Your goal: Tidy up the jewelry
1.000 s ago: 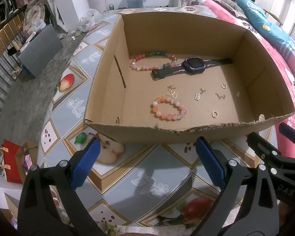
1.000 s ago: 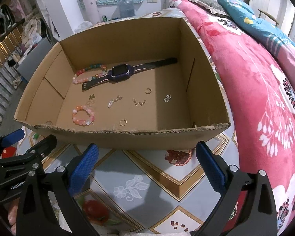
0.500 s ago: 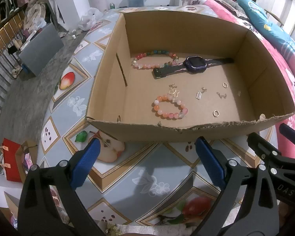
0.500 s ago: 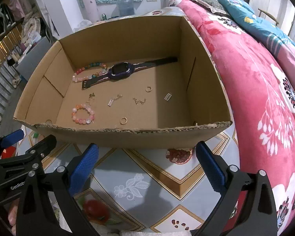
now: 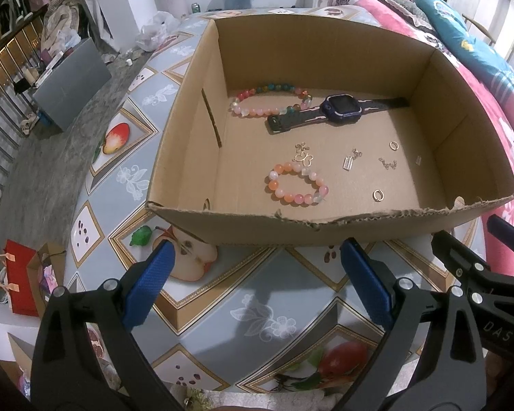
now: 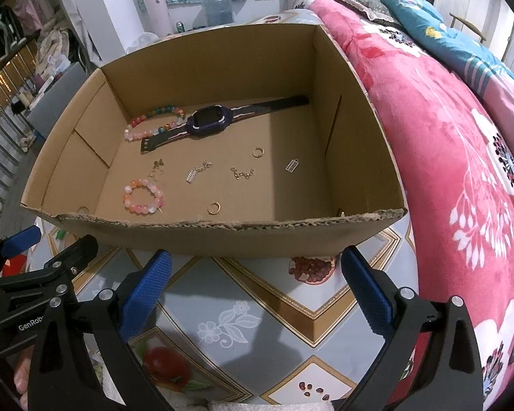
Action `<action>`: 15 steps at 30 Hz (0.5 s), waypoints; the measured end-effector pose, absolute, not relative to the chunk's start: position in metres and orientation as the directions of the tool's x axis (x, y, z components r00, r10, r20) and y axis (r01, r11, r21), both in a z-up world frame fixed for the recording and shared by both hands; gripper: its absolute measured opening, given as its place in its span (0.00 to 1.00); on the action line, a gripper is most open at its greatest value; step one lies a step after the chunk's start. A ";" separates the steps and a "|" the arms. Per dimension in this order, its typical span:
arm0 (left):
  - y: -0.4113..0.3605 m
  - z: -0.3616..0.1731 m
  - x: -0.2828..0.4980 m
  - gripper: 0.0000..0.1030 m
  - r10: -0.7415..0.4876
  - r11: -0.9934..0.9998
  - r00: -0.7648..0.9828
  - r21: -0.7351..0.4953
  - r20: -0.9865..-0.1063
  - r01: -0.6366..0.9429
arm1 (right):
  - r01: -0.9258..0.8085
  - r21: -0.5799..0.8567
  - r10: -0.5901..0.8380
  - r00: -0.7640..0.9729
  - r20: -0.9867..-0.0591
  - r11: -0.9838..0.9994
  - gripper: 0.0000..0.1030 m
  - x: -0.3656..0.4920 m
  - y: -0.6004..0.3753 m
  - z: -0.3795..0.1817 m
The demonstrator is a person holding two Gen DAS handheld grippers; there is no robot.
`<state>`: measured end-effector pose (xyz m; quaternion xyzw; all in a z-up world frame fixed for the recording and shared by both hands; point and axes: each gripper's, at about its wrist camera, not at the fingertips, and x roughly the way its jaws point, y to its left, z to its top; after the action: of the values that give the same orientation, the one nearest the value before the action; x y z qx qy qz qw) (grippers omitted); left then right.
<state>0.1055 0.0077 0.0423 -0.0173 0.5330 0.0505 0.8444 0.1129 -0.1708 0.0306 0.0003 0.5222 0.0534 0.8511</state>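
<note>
Both tongs released, nothing between the blue pads. Left gripper (image 5: 257, 286) held short of the near wall of the cardboard box (image 5: 325, 231), over the fruit-patterned tablecloth (image 5: 257, 308). Right gripper (image 6: 257, 287) likewise short of that near wall, toward the box's right end; seen also at the right edge of the left wrist view (image 5: 473, 267), just beside the left gripper. Left gripper seen in turn at the left edge of the right wrist view (image 6: 48, 257).

Contents on the box floor, all loose:
- Purple smartwatch (image 5: 341, 109) laid flat with strap stretched out, near the far wall.
- Multicolour bead bracelet (image 5: 269, 102) at the far-left part of the floor, touching the watch strap's left end.
- Pink and orange bead bracelet (image 5: 296, 186) near the near wall, left of centre.
- Small gold charm (image 5: 303, 154) just beyond that bracelet; contact cannot be told.
- Silver clasp piece (image 6: 197, 172) and short gold chain piece (image 6: 242, 173) at mid-floor, apart.
- 2 gold rings: 1 (image 6: 258, 152) mid-floor toward the watch, 1 (image 6: 214, 208) close to the near wall.
- Small silver plate (image 6: 291, 165) toward the right wall.

Pink floral blanket (image 6: 462, 171) against the box's right wall.
</note>
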 end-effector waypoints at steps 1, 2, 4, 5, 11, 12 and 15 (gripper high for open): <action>0.008 0.042 0.106 0.91 0.067 0.994 0.426 0.025 -0.902 -0.104 | -0.090 0.056 0.091 0.449 -0.889 0.994 0.94 0.113 -0.171 0.031; 0.008 0.042 0.105 0.91 0.067 0.994 0.427 0.025 -0.902 -0.104 | -0.090 0.056 0.091 0.449 -0.889 0.994 0.94 0.113 -0.171 0.031; 0.008 0.042 0.106 0.91 0.067 0.994 0.426 0.025 -0.902 -0.103 | -0.090 0.055 0.090 0.449 -0.889 0.994 0.94 0.113 -0.171 0.031; 0.008 0.042 0.106 0.91 0.066 0.994 0.426 0.024 -0.902 -0.103 | -0.090 0.055 0.090 0.449 -0.889 0.994 0.94 0.113 -0.171 0.030; 0.008 0.042 0.106 0.91 0.065 0.994 0.425 0.023 -0.903 -0.104 | -0.090 0.055 0.090 0.448 -0.889 0.994 0.94 0.113 -0.171 0.030; 0.008 0.042 0.106 0.91 0.066 0.994 0.424 0.024 -0.903 -0.104 | -0.090 0.055 0.090 0.448 -0.889 0.994 0.94 0.114 -0.171 0.030; 0.008 0.041 0.106 0.91 0.065 0.994 0.421 0.022 -0.905 -0.105 | -0.089 0.055 0.089 0.446 -0.890 0.995 0.94 0.113 -0.171 0.030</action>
<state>0.1055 0.0075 0.0411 -0.0188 0.5358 0.0504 0.8426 0.1131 -0.1711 0.0297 0.0000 0.5235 0.0524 0.8504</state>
